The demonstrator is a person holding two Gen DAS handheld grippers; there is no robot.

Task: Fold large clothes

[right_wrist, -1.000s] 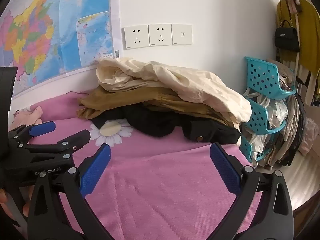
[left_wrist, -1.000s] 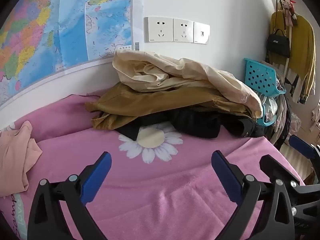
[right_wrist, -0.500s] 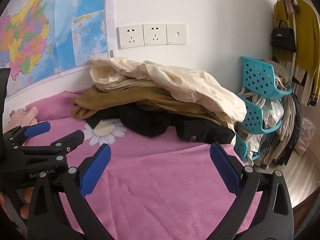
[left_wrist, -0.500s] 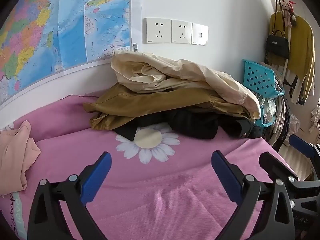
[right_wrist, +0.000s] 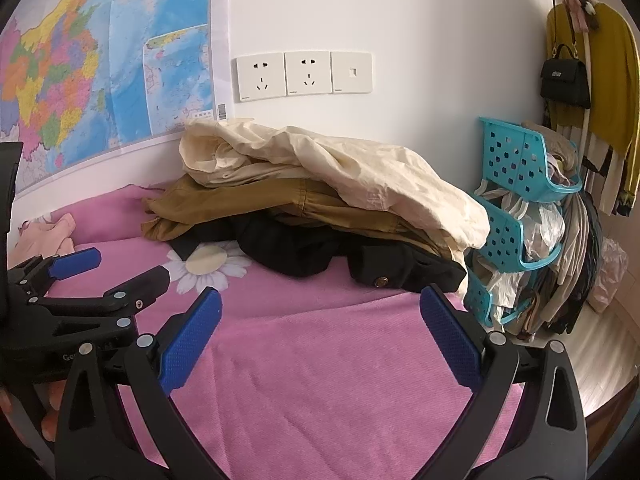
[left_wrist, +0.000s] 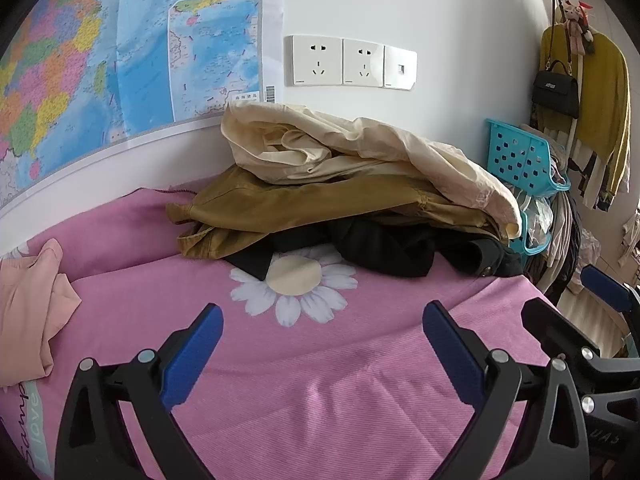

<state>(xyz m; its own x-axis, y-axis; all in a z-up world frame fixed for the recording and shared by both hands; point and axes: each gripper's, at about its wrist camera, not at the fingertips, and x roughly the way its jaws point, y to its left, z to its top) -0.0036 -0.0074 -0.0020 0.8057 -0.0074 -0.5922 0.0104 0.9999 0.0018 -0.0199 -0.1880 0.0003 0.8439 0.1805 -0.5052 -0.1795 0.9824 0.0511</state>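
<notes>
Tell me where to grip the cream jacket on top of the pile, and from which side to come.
Probably best the rumpled cream fabric jacket at its right end, which droops over the black garment toward the turquoise plastic baskets. That edge hangs free, so the open right tool can approach from the front; nothing lies on top.

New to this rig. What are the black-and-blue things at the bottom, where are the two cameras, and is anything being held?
There is no robot here. A person holds one pair of hand tongs in each hand, and each pair carries a fisheye camera that looks forward along its two blue-padded fingers. One picture comes from the left tongs, the other from the right tongs; each view also catches the other pair at its edge. Both are open and hold nothing. They hover over a pink bedspread with a daisy print. Against the wall lies a pile of clothes: a cream garment on top, a brown one under it, a black one at the bottom.
</notes>
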